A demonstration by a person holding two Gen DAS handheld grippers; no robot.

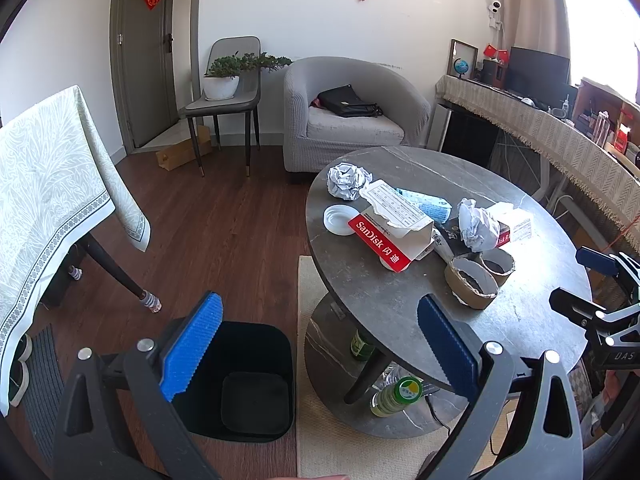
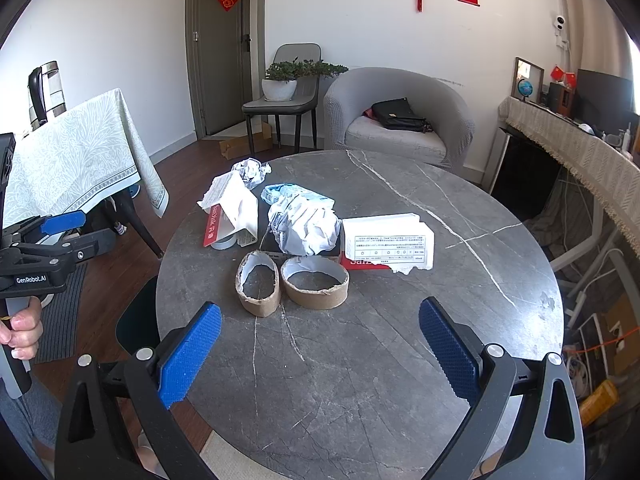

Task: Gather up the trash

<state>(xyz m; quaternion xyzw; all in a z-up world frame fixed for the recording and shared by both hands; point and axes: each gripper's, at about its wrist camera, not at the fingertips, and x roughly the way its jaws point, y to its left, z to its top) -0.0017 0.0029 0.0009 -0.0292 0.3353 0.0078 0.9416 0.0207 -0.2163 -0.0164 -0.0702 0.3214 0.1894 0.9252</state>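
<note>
Trash lies on a round grey marble table [image 2: 360, 360]: two cardboard tape rings [image 2: 259, 289] [image 2: 315, 282], crumpled paper balls [image 2: 306, 226] [image 2: 251, 171], a torn red SanDisk box [image 1: 386, 232], a second torn white box [image 2: 388, 242] and a blue wrapper [image 2: 296, 194]. A black bin [image 1: 244, 380] stands on the floor left of the table. My left gripper [image 1: 320, 344] is open and empty, hovering between the bin and the table edge. My right gripper [image 2: 320, 352] is open and empty above the table's near side, short of the rings.
A white lid [image 1: 339, 219] sits by the SanDisk box. Bottles [image 1: 396, 396] stand on the table's lower shelf. A cloth-covered table [image 1: 52, 184] is at left, a grey armchair [image 1: 352, 116] and a chair with a plant [image 1: 224, 92] behind, a covered counter [image 1: 560, 140] at right.
</note>
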